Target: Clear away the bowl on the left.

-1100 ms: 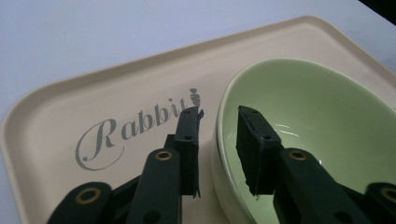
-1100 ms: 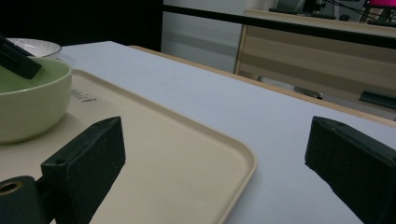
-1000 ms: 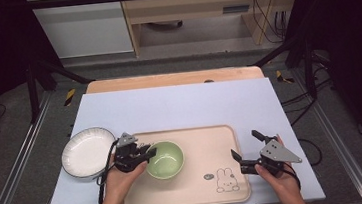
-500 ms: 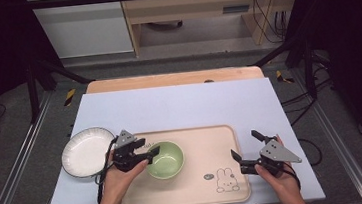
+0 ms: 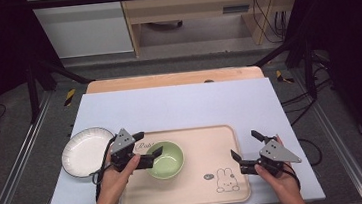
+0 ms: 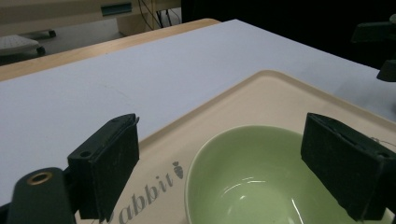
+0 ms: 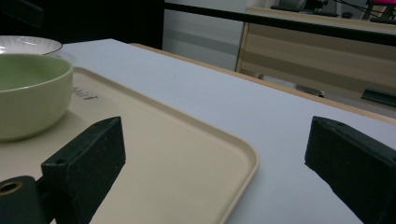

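A light green bowl stands empty on the left half of a beige tray. My left gripper hovers at the bowl's left rim, and its jaws have just been opening. In the left gripper view the bowl lies low between the spread pads of the left gripper, and neither pad presses on it. My right gripper is held open at the tray's right edge with nothing between its fingers. In the right gripper view, the right gripper looks across the tray toward the bowl.
A white ribbed plate lies on the pale mat left of the tray. A rabbit print marks the tray's near right part. The wooden table edge runs behind the mat, with dark frame rails on both sides.
The left gripper's jaws have spread apart at the bowl's left rim, and the bowl rests on the tray. The right gripper has not moved.
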